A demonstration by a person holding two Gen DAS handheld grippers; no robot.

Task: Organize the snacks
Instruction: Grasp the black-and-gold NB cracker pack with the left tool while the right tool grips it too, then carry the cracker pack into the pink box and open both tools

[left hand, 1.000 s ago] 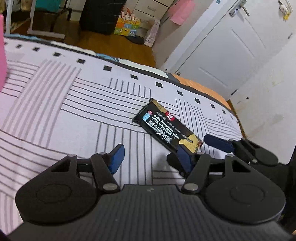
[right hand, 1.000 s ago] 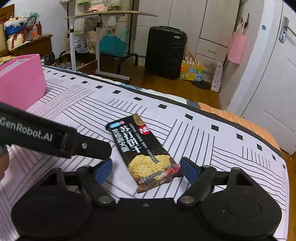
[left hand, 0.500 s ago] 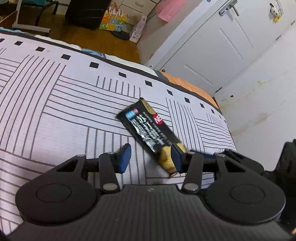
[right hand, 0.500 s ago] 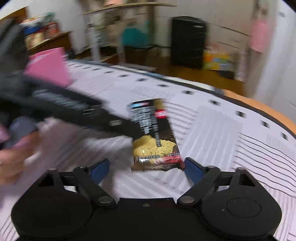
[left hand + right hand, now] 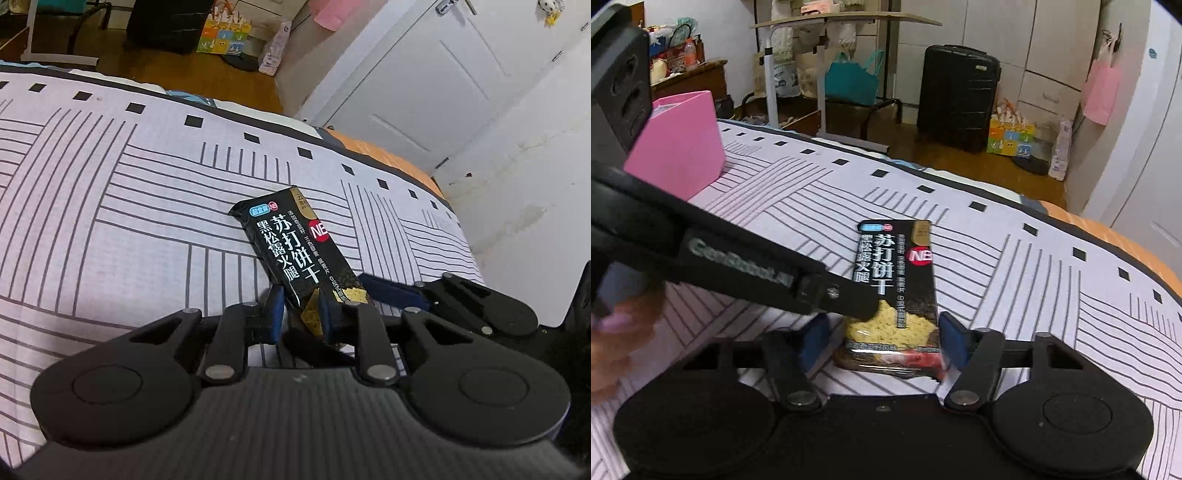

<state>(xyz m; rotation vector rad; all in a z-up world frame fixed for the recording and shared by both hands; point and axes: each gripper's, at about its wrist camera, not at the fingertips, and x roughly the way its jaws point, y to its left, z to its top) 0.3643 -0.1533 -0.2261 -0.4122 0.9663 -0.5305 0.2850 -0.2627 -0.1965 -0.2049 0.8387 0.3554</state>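
Observation:
A black soda-cracker packet (image 5: 295,254) with Chinese lettering lies on the striped bedspread (image 5: 110,206). My left gripper (image 5: 301,314) is shut on its near end, blue pads pressing both sides. In the right wrist view the same packet (image 5: 897,291) sits between my right gripper's (image 5: 881,339) blue fingers, which stand apart on either side of it; the right pad is close to the packet edge. The left gripper's black body (image 5: 738,266) crosses in from the left and reaches the packet. A pink storage box (image 5: 679,147) stands on the bed at the far left.
The bed edge runs along the far side, with wooden floor beyond. A black suitcase (image 5: 956,99), a teal bag (image 5: 853,79) under a side table and a white door (image 5: 436,77) stand past it. The right gripper (image 5: 461,302) lies just right of the packet.
My left gripper has closed from wide open onto the packet's near end. The right gripper has narrowed around the packet. The packet has turned to point away from the cameras.

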